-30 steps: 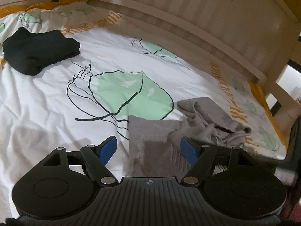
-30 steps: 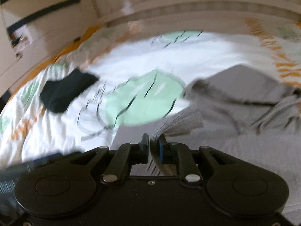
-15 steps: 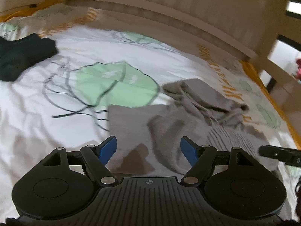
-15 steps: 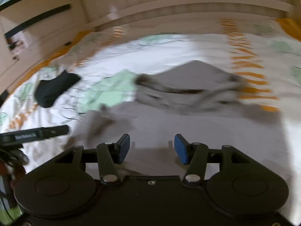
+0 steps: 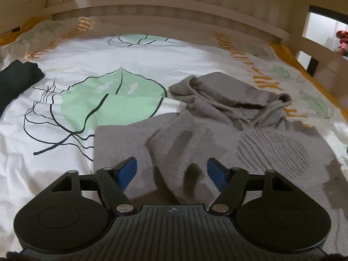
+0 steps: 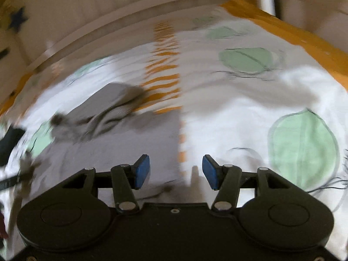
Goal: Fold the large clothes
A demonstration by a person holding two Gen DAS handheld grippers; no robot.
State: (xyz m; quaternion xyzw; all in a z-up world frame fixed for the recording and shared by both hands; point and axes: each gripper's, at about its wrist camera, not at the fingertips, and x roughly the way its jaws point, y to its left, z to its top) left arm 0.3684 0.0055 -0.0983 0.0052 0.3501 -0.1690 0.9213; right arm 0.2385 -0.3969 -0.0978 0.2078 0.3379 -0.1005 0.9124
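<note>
A grey hooded sweatshirt point(image 5: 217, 130) lies on the bed, its hood bunched at the far side and one sleeve point(image 5: 174, 152) folded across the body. My left gripper point(image 5: 171, 170) hovers low over the near part. Its jaws are closing with the sleeve fold lying between and below the blue pads point(image 5: 127, 169), which do not press on it. In the blurred right wrist view, my right gripper point(image 6: 176, 170) stands open and holds nothing. It is over the sweatshirt's straight right edge point(image 6: 179, 134), one pad above grey cloth and the other above the sheet.
The white bedsheet point(image 5: 65, 152) has green leaf prints and orange borders. A folded black garment point(image 5: 15, 82) lies at the far left. A wooden bed rail point(image 5: 165, 6) runs along the far side, with a post at the right point(image 5: 304, 28).
The right gripper, shut on grey cloth a second ago, has opened, let go and swung to the sweatshirt's right edge. The left gripper has shifted right over the folded sleeve, and its jaws have narrowed.
</note>
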